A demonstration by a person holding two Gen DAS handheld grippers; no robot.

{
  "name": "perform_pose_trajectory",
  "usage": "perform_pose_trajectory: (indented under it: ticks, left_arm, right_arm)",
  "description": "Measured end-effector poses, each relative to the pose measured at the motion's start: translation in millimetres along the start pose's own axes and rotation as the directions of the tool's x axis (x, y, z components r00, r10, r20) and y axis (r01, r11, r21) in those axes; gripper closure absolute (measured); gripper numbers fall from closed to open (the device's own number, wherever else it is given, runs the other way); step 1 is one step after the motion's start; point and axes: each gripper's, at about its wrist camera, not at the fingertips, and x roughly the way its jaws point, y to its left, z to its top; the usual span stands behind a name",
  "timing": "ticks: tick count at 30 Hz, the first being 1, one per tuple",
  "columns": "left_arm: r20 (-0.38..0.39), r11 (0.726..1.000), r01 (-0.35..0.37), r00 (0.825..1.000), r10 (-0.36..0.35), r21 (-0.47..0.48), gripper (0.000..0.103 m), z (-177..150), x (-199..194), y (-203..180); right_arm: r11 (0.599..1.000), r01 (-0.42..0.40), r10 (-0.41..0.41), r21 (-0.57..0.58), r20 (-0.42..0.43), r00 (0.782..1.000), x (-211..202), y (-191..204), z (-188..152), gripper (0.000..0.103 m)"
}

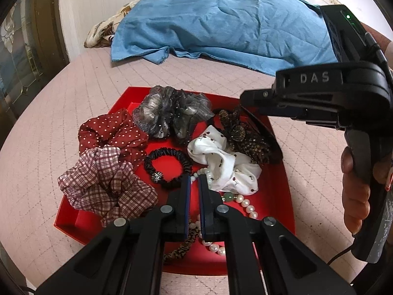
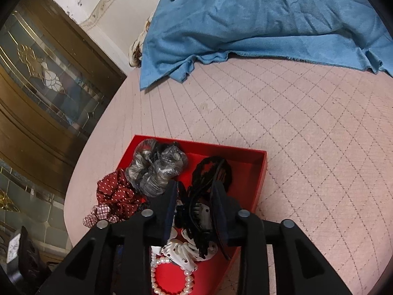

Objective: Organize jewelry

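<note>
Scrunchies (image 1: 115, 135), a pearl string (image 1: 245, 204) and a black hair claw (image 2: 196, 211) fill the red tray (image 1: 282, 196) on the bed; left gripper (image 1: 194, 179) clenched over its middle, right gripper (image 2: 194, 191) parted around the claw.

Left wrist cam: close, angled down over its own tongs (image 1: 194, 179) at the red tray (image 1: 282, 172), frame centre. Right wrist cam: same tilt, sits over the tray's (image 2: 255, 172) right side, tray lower left. Shared: tray, pink bed (image 1: 73, 93), blue cloth (image 1: 221, 19) at top.
</note>
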Motion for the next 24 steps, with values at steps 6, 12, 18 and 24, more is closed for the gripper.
perform_pose_trajectory:
  ticks: [6,12,18,24]
  left_arm:
    - [0.01,0.996,0.088,0.996,-0.088,-0.024,0.097,2,-6,2]
    - [0.085,0.957,0.237,0.971,-0.225,-0.17,0.097,9,-21,36]
    - [0.139,0.908,0.314,0.948,-0.285,-0.279,0.097,10,-27,63]
    - [0.123,0.922,0.266,0.963,-0.241,-0.281,0.097,11,-23,61]
  right_arm:
    - [1.0,-0.004,0.004,0.007,0.029,1.0,-11,0,0,0.063]
    - [1.0,0.004,-0.004,-0.002,0.039,0.999,-18,-2,-5,0.063]
    - [1.0,-0.013,0.013,0.004,0.04,0.999,-22,-5,-12,0.063]
    - [1.0,-0.02,0.02,0.011,0.038,0.999,-25,-10,-16,0.063]
